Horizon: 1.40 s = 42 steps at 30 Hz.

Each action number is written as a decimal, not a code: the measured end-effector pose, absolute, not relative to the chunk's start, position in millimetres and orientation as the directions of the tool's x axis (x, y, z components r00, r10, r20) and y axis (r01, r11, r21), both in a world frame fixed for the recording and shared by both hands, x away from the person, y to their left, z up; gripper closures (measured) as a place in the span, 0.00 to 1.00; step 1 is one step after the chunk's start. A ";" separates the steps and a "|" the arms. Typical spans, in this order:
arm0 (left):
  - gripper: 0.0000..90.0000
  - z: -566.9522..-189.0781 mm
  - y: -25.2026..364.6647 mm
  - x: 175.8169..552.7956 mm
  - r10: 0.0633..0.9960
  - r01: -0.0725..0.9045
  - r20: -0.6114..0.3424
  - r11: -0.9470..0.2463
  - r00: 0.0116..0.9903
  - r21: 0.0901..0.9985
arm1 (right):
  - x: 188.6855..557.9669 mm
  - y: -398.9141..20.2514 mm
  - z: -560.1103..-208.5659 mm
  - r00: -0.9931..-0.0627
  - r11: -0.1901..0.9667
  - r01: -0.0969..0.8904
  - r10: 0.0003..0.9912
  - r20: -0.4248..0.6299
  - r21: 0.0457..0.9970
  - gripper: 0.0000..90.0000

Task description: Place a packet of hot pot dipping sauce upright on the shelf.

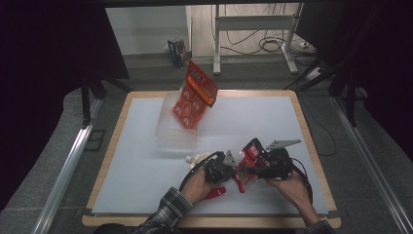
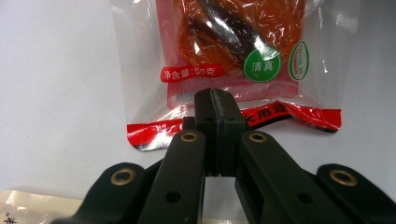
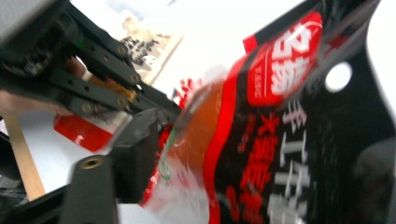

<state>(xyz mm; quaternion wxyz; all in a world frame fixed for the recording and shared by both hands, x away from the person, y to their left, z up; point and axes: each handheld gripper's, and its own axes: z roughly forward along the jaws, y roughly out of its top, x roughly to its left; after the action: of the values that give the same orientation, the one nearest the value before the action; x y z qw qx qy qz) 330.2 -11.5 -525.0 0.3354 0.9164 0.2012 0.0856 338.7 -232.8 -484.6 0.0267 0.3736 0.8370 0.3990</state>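
A snack packet [image 1: 252, 151] with red and black print and a clear window hangs just above the white table near its front edge, between my two grippers. My left gripper [image 1: 235, 170] comes in from the left. In the left gripper view its jaws [image 2: 215, 109] are pressed together on the packet's [image 2: 233, 51] lower sealed edge, above a red strip. My right gripper [image 1: 254, 165] reaches in from the right. In the right gripper view [image 3: 257, 140] the packet [image 3: 261, 140] stands between its jaws, close to the left pad [image 3: 140, 149]. The right jaw is a dark blur behind the packet, still wide apart.
A clear plastic bin [image 1: 178, 131] stands at the table's middle back with a red packet [image 1: 195, 97] leaning in it. A pale packet [image 1: 197, 158] lies behind my left hand and another red packet [image 1: 214, 193] under it. The wooden table edge [image 1: 204, 222] is close by.
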 end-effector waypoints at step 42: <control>0.08 -499.6 39.9 292.4 0.538 0.335 -0.009 -0.510 0.843 0.792 | 337.7 -219.5 -449.1 -0.750 0.420 0.536 0.636 0.185 0.732 0.77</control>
<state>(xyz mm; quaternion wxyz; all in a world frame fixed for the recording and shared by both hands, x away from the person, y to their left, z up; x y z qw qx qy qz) 292.4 39.9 -499.6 0.4248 0.8607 0.2537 0.1197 337.7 -219.5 -449.1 0.0605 0.3487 0.8404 0.4105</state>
